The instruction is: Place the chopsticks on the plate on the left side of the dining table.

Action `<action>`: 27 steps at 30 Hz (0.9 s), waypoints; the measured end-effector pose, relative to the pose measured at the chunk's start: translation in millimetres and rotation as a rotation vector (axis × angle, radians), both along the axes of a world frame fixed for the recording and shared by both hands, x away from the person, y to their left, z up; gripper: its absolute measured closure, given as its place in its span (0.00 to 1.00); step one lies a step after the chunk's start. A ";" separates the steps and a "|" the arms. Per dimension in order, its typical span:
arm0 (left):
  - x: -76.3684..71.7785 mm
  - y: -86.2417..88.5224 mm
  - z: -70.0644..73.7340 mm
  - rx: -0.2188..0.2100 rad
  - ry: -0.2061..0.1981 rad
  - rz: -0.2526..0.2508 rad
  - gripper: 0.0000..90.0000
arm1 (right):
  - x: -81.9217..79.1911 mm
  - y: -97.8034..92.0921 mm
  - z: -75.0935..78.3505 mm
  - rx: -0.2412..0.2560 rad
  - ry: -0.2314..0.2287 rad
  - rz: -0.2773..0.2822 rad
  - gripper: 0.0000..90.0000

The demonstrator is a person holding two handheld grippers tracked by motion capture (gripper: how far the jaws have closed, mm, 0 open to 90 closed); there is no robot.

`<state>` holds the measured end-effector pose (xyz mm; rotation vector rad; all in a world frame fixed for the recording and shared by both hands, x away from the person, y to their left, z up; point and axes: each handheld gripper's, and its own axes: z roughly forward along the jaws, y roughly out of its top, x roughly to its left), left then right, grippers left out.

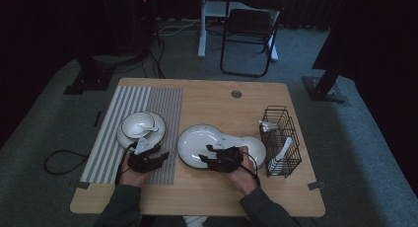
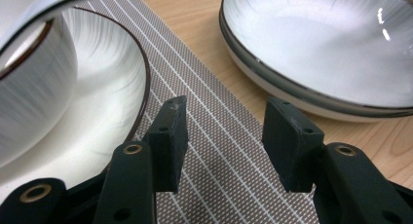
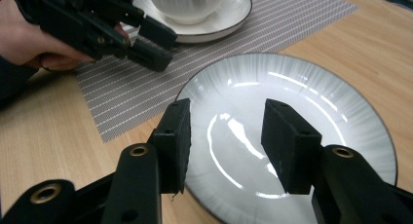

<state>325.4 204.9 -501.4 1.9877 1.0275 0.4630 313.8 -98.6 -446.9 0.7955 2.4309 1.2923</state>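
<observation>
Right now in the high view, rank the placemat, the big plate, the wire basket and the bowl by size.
1. placemat
2. big plate and wire basket, too alike to rank
3. bowl

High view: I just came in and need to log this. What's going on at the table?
A person holds a hand-held gripper in each hand. The left hand-held gripper hovers open over the striped grey placemat, beside the white bowl on its saucer. The right hand-held gripper hangs open above the large white shallow plate. Nothing is grasped.
</observation>
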 end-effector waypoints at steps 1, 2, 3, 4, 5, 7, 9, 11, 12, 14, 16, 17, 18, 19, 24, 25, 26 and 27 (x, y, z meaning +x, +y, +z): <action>0.4 0.0 1.5 -0.003 -0.002 -0.001 0.59 | -0.9 -0.5 -0.7 0.001 0.002 -0.001 0.59; 0.8 -0.1 2.9 -0.003 -0.004 -0.003 0.59 | -2.5 -1.3 -2.2 0.003 0.003 -0.003 0.59; 1.3 -0.5 4.3 -0.007 -0.004 -0.005 0.59 | -4.1 -2.1 -3.4 0.002 0.003 -0.004 0.59; 1.6 -1.0 5.5 -0.011 -0.006 -0.005 0.59 | -5.8 -2.8 -4.4 -0.001 0.001 -0.008 0.59; 2.0 -1.5 6.8 -0.012 -0.008 -0.008 0.59 | -7.3 -3.6 -5.2 -0.002 0.000 -0.012 0.59; 3.0 -3.3 9.5 -0.010 -0.012 -0.016 0.59 | -9.7 -6.0 -6.6 0.004 -0.001 -0.016 0.59; 3.9 -5.2 12.1 -0.010 -0.017 -0.022 0.59 | -12.2 -8.2 -7.7 0.005 -0.001 -0.021 0.59; 5.1 -6.8 14.5 -0.009 -0.020 -0.027 0.59 | -14.6 -10.3 -9.0 0.002 -0.003 -0.026 0.59; 6.0 -8.2 16.1 -0.009 -0.024 -0.030 0.59 | -15.6 -11.3 -9.9 0.002 -0.003 -0.026 0.59; 7.3 -10.3 18.6 -0.008 -0.027 -0.034 0.59 | -18.1 -12.9 -12.1 -0.005 -0.006 -0.032 0.59; 8.9 -12.9 21.3 -0.004 -0.030 -0.038 0.59 | -19.7 -14.3 -15.0 -0.010 -0.001 -0.039 0.59; 9.5 -14.3 22.6 -0.003 -0.031 -0.039 0.59 | -20.1 -15.2 -16.6 -0.008 0.001 -0.040 0.59; 10.5 -15.7 24.1 -0.002 -0.034 -0.040 0.59 | -21.0 -15.9 -18.0 -0.006 0.007 -0.045 0.59; 11.1 -16.6 24.9 -0.004 -0.034 -0.040 0.59 | -22.0 -16.4 -19.7 -0.005 0.009 -0.049 0.59; 14.3 -23.5 30.4 0.002 -0.036 -0.055 0.59 | -27.6 -17.4 -25.9 -0.035 -0.001 -0.046 0.59; 14.9 -24.9 31.5 0.004 -0.038 -0.060 0.59 | -29.0 -17.7 -27.1 -0.038 -0.001 -0.043 0.59; 15.4 -26.6 32.4 0.004 -0.040 -0.061 0.59 | -30.3 -18.0 -28.1 -0.043 -0.002 -0.043 0.59; 16.1 -28.2 33.3 0.006 -0.041 -0.066 0.59 | -31.2 -18.6 -29.1 -0.046 -0.003 -0.040 0.59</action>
